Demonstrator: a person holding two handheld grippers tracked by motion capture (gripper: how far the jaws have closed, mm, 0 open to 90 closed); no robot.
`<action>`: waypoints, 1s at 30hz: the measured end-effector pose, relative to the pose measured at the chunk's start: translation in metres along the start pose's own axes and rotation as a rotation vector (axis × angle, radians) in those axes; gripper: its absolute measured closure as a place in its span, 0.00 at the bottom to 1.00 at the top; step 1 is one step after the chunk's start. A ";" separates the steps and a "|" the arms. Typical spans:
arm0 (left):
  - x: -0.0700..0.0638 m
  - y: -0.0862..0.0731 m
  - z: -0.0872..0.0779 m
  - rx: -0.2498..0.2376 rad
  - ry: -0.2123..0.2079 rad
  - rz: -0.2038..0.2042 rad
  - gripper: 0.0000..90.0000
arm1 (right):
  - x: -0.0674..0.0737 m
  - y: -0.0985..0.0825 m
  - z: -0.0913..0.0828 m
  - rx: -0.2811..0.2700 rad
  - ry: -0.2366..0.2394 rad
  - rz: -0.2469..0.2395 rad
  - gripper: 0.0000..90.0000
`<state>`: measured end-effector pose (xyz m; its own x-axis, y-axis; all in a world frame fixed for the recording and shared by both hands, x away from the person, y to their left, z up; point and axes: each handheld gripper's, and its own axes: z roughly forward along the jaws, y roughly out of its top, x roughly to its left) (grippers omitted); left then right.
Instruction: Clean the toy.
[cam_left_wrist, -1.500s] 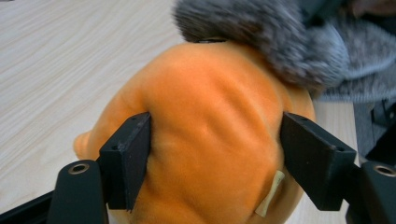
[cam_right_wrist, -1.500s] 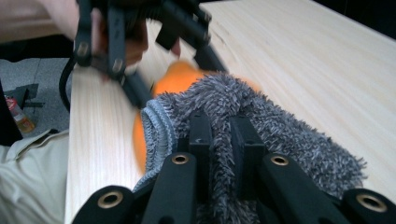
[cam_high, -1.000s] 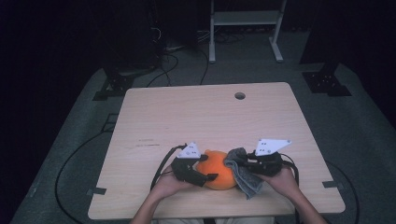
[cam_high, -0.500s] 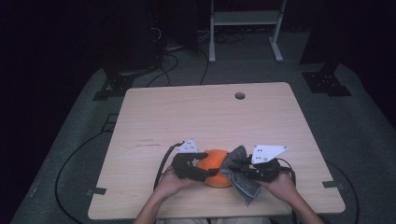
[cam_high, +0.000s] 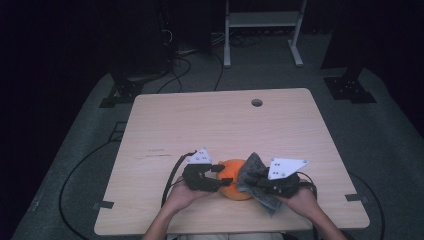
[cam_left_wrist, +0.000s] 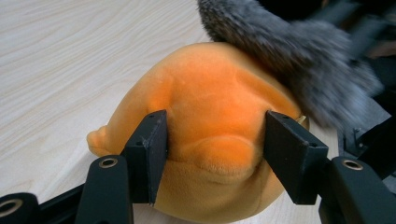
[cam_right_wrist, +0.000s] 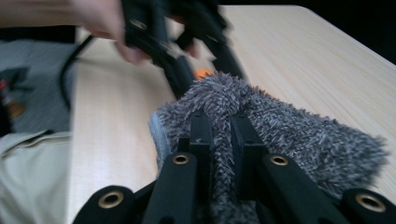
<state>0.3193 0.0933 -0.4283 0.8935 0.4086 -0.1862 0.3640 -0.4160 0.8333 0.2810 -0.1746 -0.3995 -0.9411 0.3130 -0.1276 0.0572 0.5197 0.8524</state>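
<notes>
Left hand-held gripper (cam_left_wrist: 212, 154) pinches the plush (cam_left_wrist: 210, 121), jaws just closed; right hand-held gripper (cam_right_wrist: 220, 135) pinches the cloth (cam_right_wrist: 280, 135) — soft plush may squirm free at lower centre.

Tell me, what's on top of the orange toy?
A grey furry cloth drapes over the far side of the orange toy. What the cloth covers there can't be seen.

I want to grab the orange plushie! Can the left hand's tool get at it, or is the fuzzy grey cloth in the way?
Probably yes: the left gripper already has its fingers pressed on the orange plushie. The grey cloth only lies over its far side.
</notes>
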 end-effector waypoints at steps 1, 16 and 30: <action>0.000 -0.001 -0.001 0.011 0.008 0.016 0.45 | -0.001 0.002 0.001 0.007 0.002 -0.007 0.89; -0.009 -0.002 0.009 0.041 -0.006 0.025 0.23 | -0.014 -0.035 -0.012 -0.033 0.065 0.144 0.89; -0.010 -0.004 0.008 0.069 -0.008 0.025 0.17 | -0.025 -0.036 -0.020 -0.016 -0.004 0.160 0.89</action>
<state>0.3112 0.0848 -0.4343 0.9043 0.3915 -0.1703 0.3590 -0.4812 0.7997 0.2958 -0.2173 -0.4167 -0.9190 0.3942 0.0087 0.2011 0.4497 0.8702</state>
